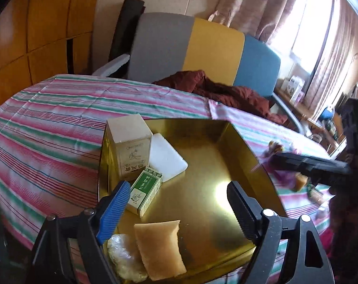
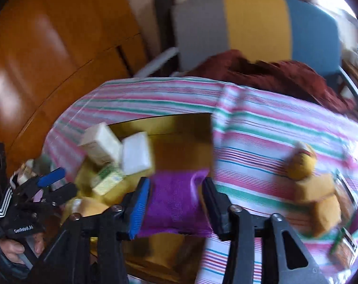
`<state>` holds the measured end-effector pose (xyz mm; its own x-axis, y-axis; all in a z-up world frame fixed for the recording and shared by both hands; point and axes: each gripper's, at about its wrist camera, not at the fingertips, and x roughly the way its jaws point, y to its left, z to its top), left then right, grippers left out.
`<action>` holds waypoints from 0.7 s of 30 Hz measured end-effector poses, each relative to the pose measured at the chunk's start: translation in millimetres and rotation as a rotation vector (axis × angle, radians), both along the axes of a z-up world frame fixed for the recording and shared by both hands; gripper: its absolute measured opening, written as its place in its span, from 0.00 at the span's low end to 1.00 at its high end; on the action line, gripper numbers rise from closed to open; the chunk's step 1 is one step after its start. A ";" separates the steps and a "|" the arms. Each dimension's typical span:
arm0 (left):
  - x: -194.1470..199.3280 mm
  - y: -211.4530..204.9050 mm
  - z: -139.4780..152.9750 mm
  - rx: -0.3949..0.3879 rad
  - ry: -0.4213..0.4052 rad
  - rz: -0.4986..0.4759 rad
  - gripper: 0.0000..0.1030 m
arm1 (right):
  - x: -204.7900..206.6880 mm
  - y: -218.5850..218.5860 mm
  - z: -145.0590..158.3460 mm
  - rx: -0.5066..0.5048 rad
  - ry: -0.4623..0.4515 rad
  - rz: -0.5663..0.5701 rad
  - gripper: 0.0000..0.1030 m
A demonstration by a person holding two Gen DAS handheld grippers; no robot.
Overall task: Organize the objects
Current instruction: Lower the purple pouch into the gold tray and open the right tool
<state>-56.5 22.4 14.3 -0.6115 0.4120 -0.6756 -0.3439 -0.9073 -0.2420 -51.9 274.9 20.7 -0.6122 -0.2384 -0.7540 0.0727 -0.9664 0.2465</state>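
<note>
While the right gripper (image 2: 176, 201) clamps a purple pouch (image 2: 176, 203) between its fingers, it hangs over the near right corner of the gold tray (image 1: 216, 146), so the step looks like a drop into the tray. Left gripper (image 1: 179, 203) hovers low over the tray's near side, fingers wide apart, holding nothing. Already in the tray: tall box (image 1: 129, 146) upright at the far left, white pad (image 1: 165, 157) just beside it, green box (image 1: 145, 194) lying in front, tan pouch (image 1: 160, 248) and a clear wrap (image 1: 124, 258) at the near edge. Well apart on the striped cloth (image 1: 48, 123) to the right sit a yellow toy (image 2: 302, 163), more tan pouches (image 2: 318, 196) and some jars, too blurred to name. Risks: right view is smeared, so the hand seems to move fast; a release too near the rim could drop the pouch on the cloth. The two grippers work close together over the tray and could collide. A swing left could knock the tall box over.
</note>
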 end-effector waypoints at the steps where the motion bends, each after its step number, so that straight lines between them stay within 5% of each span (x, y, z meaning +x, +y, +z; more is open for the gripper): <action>1: 0.6 -3.2 1.4 0.014 0.002 0.002 0.88 | -1.0 -8.8 -0.1 0.010 -0.002 0.013 0.54; 12: 3.5 -23.7 1.0 -0.038 -0.002 0.096 0.99 | 19.3 -36.5 -12.9 0.054 -0.015 -0.008 0.72; 18: 30.7 -16.9 21.0 -0.183 0.269 0.194 1.00 | 44.2 -44.9 -2.6 0.194 0.128 -0.102 0.72; 21: 35.3 -11.6 24.6 -0.190 0.285 0.178 1.00 | 55.3 -43.5 5.6 0.221 0.202 -0.147 0.74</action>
<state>-21.1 10.8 38.9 -0.8364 0.1665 -0.5223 -0.2065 -0.9783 0.0189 3.3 231.5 26.2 -0.7704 0.0192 -0.6373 -0.0457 -0.9986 0.0250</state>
